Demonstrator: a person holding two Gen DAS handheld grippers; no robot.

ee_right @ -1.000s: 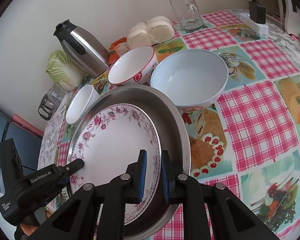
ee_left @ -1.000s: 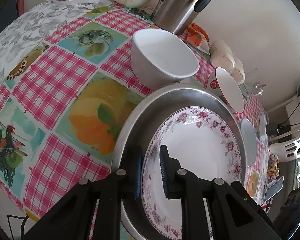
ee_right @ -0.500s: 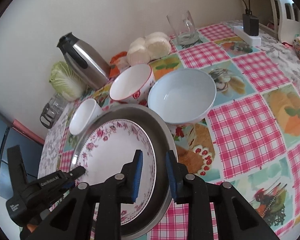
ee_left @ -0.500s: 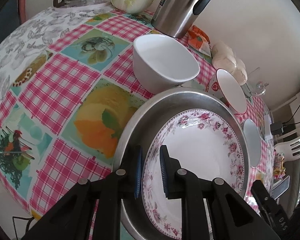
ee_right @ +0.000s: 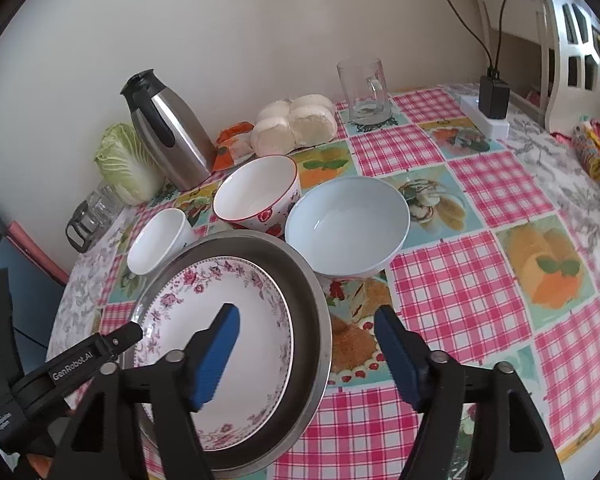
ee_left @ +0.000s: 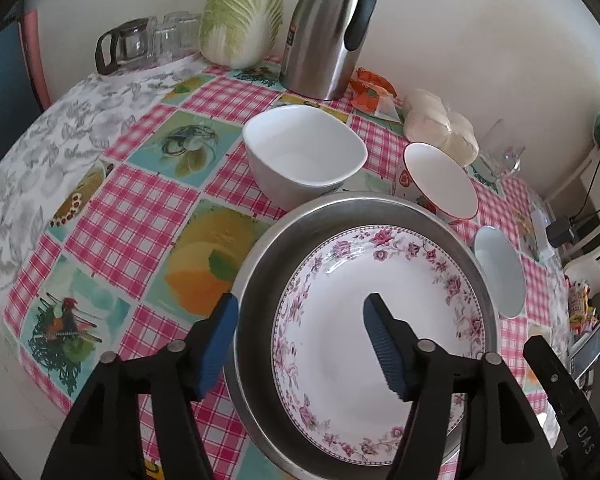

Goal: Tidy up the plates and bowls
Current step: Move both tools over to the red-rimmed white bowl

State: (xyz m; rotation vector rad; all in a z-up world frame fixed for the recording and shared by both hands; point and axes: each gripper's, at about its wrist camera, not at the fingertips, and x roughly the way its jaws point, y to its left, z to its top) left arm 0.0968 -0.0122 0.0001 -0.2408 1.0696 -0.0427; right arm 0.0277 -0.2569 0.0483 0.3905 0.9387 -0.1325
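Both the left gripper [ee_left: 300, 344] and right gripper [ee_right: 306, 350] are opening and grip nothing. The flowered plate [ee_left: 380, 320] lies in the steel basin [ee_left: 260, 264]. Risk: jaws straddling the rims could clip them on withdrawal, nudging neighbouring bowls.

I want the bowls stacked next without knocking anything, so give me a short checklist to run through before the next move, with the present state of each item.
1. Floral plate lies flat inside the steel pan: ok.
2. Left gripper free of the plate and pan: ok; its fingers are opening, nothing pressed between them.
3. Right gripper free: ok; opening too, astride the pan's rim without pinching it.
4. Three bowls upright and empty, the white bowl, the red-rimmed bowl and the pale blue bowl: ok.
5. Gap between pale blue bowl and pan: cannot tell; they look very close.
6. Thermos stands clear behind the bowls: ok.
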